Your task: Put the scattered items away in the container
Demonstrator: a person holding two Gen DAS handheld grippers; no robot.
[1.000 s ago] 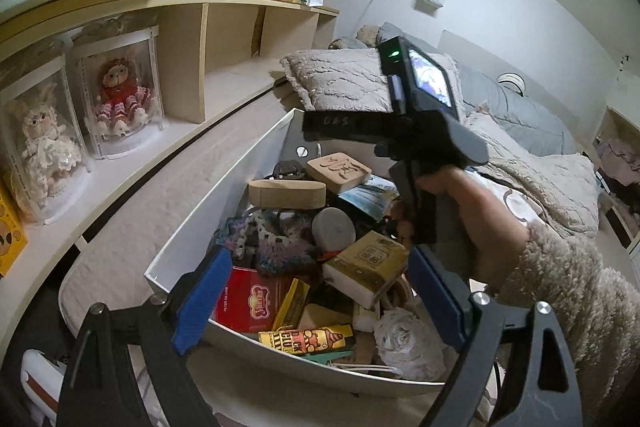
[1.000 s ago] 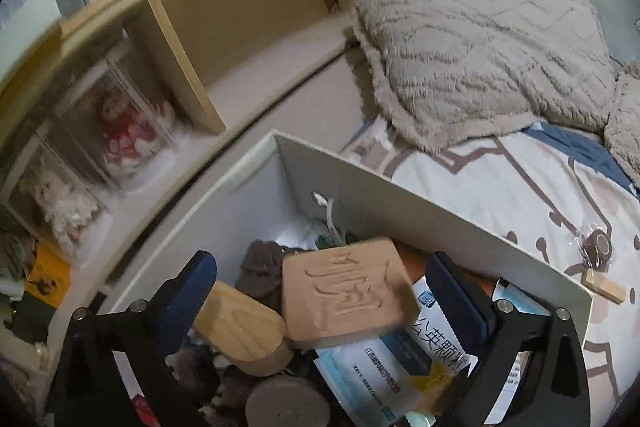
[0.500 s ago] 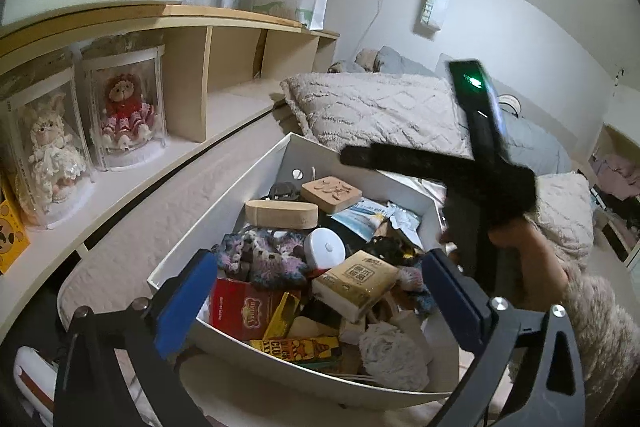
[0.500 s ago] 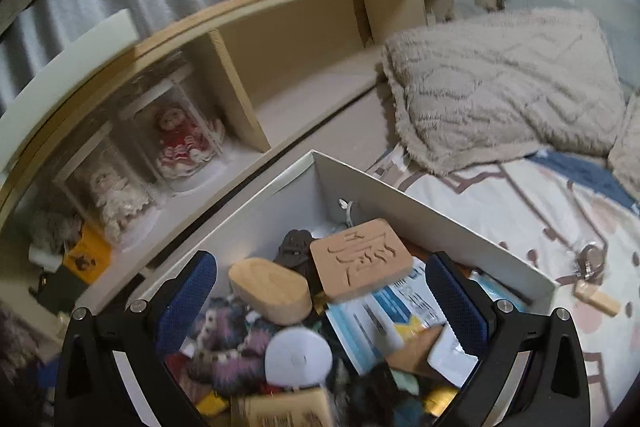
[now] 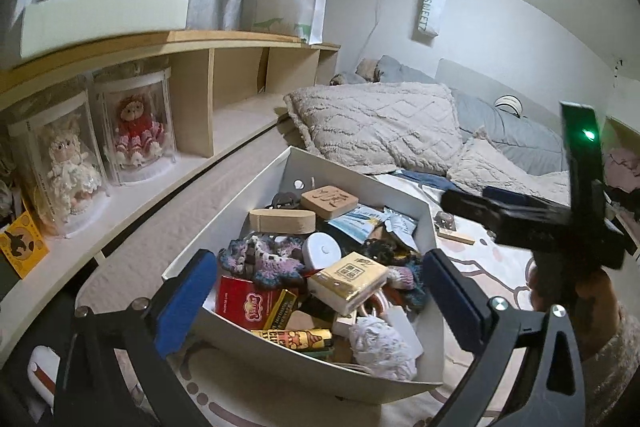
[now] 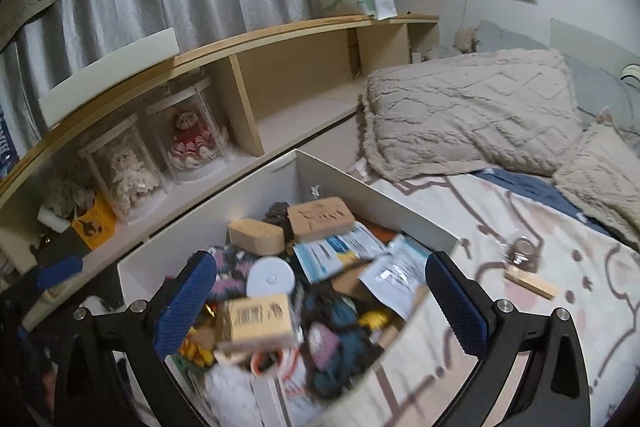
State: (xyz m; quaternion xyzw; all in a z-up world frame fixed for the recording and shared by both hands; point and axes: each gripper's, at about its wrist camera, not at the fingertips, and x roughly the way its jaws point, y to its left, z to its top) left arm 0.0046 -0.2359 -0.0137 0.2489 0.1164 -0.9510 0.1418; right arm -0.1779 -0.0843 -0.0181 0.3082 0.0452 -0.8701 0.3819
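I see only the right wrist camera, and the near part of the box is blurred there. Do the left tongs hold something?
Observer: No. The left tongs are open with nothing between the pads, in front of the near wall of the white box.
Operator: What lies just behind that near wall?
Observer: A red packet, sharp in the left wrist view, leans against the wall inside.
Operator: And where is my right hand, seen from outside?
Observer: The right hand holds its tool to the right of the box, over the bedspread, not above the box contents.
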